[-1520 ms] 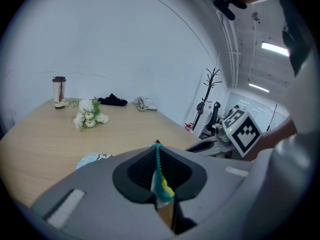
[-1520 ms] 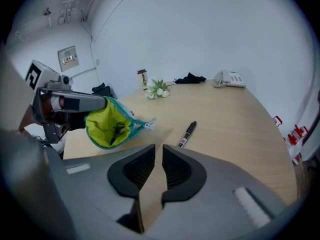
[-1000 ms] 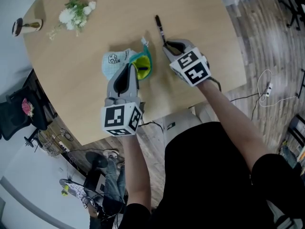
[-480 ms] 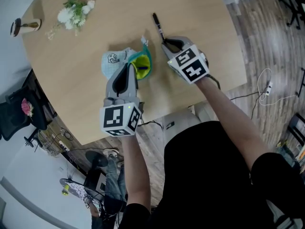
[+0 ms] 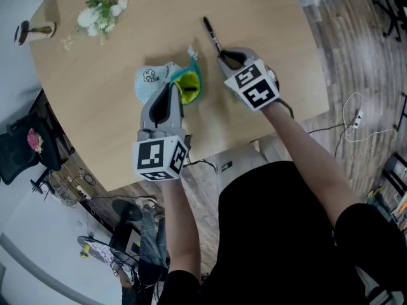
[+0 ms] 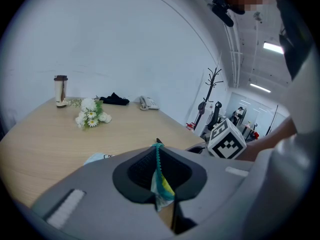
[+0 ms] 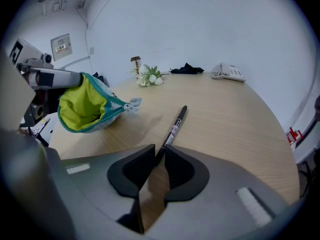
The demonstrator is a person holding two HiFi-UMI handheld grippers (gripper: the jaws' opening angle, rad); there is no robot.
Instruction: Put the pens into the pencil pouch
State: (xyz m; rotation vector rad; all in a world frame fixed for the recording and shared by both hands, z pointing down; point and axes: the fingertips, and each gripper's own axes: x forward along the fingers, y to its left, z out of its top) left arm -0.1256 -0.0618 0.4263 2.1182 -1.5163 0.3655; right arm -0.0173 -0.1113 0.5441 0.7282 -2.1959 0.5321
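The pencil pouch [image 5: 159, 79] is pale blue with a teal zipper and a yellow-green lining, and it lies on the round wooden table [image 5: 267, 24]. My left gripper [image 5: 174, 89] is shut on the pouch's zipper edge [image 6: 161, 184] and holds its mouth [image 7: 85, 108] open toward the right. A black pen [image 5: 212, 37] lies on the table just right of the pouch, pointing away from me. My right gripper [image 5: 222, 57] is shut on the near end of the pen [image 7: 174, 126], and the rest of the pen sticks out past the jaws.
A bunch of white flowers [image 5: 98, 18] and a small cup [image 5: 35, 30] stand at the table's far left. A phone [image 6: 148, 103] and a black cloth [image 6: 114, 99] lie at the far edge. A black chair [image 5: 25, 148] stands left of the table, and cables [image 5: 356, 122] lie on the floor to the right.
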